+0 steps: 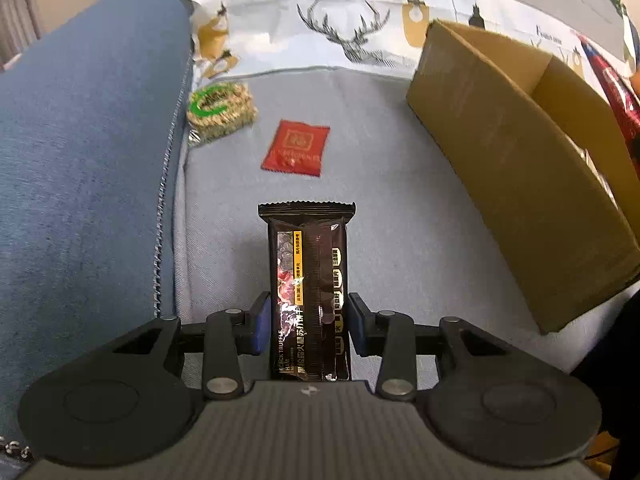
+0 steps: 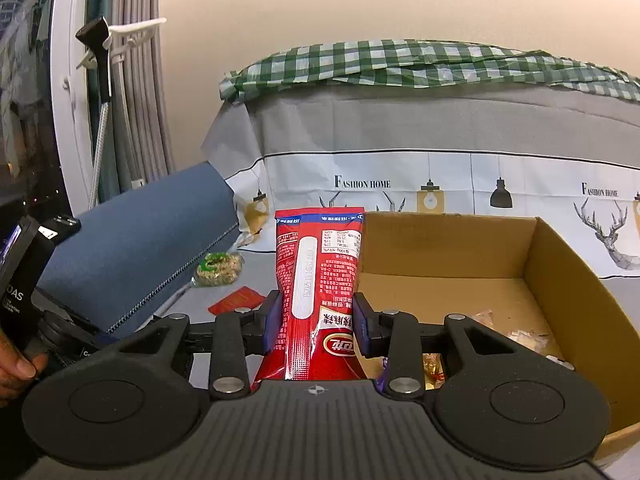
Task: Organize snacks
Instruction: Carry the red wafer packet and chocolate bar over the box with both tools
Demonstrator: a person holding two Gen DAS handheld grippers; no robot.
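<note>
Where the left wrist camera looks down, the left gripper (image 1: 308, 320) has its blue fingers (image 1: 259, 322) closed partway on a black snack bar (image 1: 308, 284), whose lower end is hidden behind the gripper body. Beyond it on the grey sofa seat (image 1: 392, 208) lie a red sachet (image 1: 297, 148) and a blurred green-labelled cracker pack (image 1: 221, 114) against the blue armrest (image 1: 88, 160); the cardboard box (image 1: 516, 184) at right is cut off by the frame edge. Seen from the right wrist, the right gripper (image 2: 316, 320) pinches an upright red snack pouch (image 2: 320, 276) in front of the open box (image 2: 560, 256); wrappers inside it are partly hidden and hard to make out. A hand (image 2: 14, 368) at the left edge holds a black device.
</note>
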